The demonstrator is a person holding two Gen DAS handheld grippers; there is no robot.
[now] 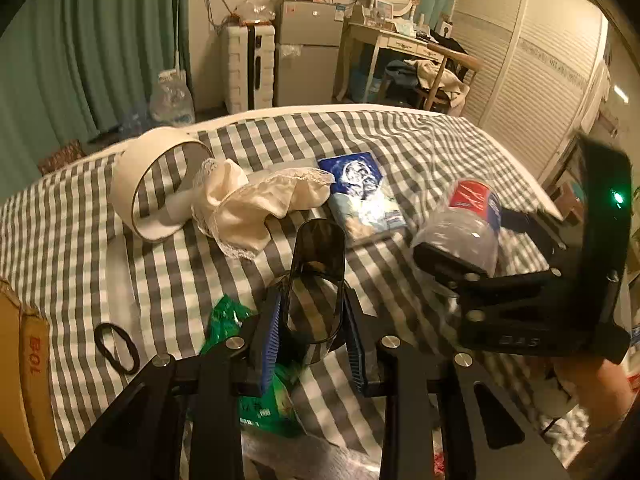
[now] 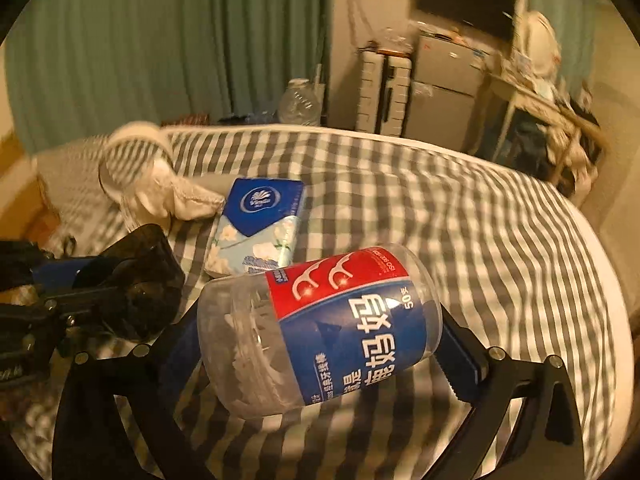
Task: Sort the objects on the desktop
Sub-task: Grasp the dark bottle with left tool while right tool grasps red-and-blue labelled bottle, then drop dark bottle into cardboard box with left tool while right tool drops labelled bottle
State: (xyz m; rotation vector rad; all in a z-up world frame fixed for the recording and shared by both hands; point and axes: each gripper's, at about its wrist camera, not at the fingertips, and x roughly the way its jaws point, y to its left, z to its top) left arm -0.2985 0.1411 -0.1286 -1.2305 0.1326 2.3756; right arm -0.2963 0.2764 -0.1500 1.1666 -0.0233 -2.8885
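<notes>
**Both jaws loaded above bed**

Clamped on a dark translucent cup (image 1: pixel 316 280), the left gripper (image 1: pixel 314 332) hangs over the checked bedsheet (image 1: pixel 400 140). Right gripper (image 2: pixel 320 340) grips a floss-pick jar (image 2: pixel 320 328), tilted. Tissue pack (image 2: pixel 260 228) lies just beyond; cream cloth (image 1: pixel 256 204) and what looks like a round hoop (image 1: pixel 156 184) lie left. Bare sheet runs to the right edge.

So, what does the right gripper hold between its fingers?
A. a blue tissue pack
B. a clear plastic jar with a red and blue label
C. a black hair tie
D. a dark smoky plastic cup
B: in the right wrist view the clear plastic jar with a red and blue label sits clamped in the right gripper, while the dark smoky plastic cup is in the left gripper.
</notes>
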